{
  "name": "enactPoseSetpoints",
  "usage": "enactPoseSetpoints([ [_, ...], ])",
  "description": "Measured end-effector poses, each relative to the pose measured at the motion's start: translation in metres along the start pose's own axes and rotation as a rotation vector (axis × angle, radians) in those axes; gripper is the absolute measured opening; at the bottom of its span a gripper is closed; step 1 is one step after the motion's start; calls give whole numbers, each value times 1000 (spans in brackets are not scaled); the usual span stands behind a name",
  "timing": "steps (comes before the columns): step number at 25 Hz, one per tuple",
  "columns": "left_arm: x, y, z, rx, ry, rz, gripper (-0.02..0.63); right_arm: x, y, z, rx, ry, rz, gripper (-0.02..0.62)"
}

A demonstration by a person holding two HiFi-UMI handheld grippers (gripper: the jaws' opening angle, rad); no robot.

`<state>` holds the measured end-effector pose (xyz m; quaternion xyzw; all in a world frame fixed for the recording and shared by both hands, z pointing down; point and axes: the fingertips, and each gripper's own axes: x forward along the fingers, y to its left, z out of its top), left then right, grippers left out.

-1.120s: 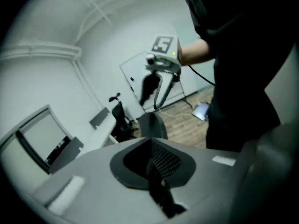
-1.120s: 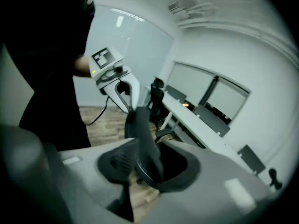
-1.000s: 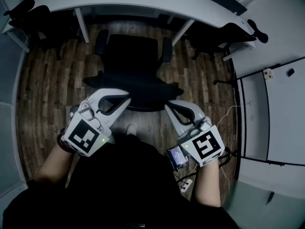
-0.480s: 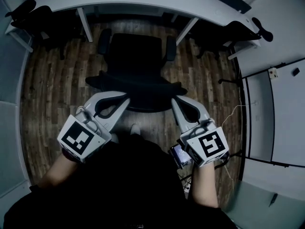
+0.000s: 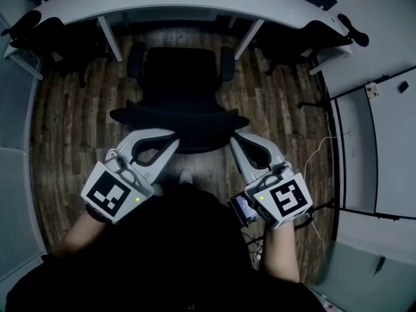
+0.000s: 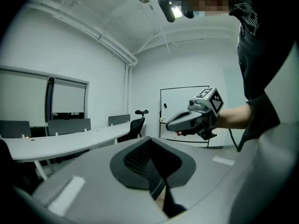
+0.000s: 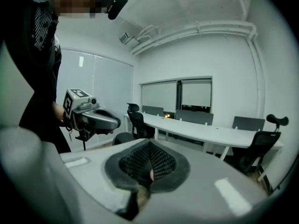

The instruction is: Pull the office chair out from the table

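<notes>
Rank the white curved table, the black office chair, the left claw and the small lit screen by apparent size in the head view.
1. long white curved table
2. black office chair
3. grey left claw, enlarged by nearness to the camera
4. small lit screen

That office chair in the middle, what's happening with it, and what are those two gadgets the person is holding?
A person stands behind the black office chair with a handheld gripper in each hand. The left gripper and the right gripper are both shut with nothing between their jaws. Their tips are close to the two ends of the chair's backrest; whether they touch it cannot be told. The chair faces the white table, with its seat just short of the table's edge.
</notes>
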<state>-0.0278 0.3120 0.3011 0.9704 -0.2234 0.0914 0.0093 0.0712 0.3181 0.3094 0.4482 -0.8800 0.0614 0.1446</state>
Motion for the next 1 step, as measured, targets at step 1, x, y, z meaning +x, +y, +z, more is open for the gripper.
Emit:
enactPoseSetpoints([
  [1,3,-1,2,-1,-4,1,6,-2,3,-1,-3,1,10,0],
])
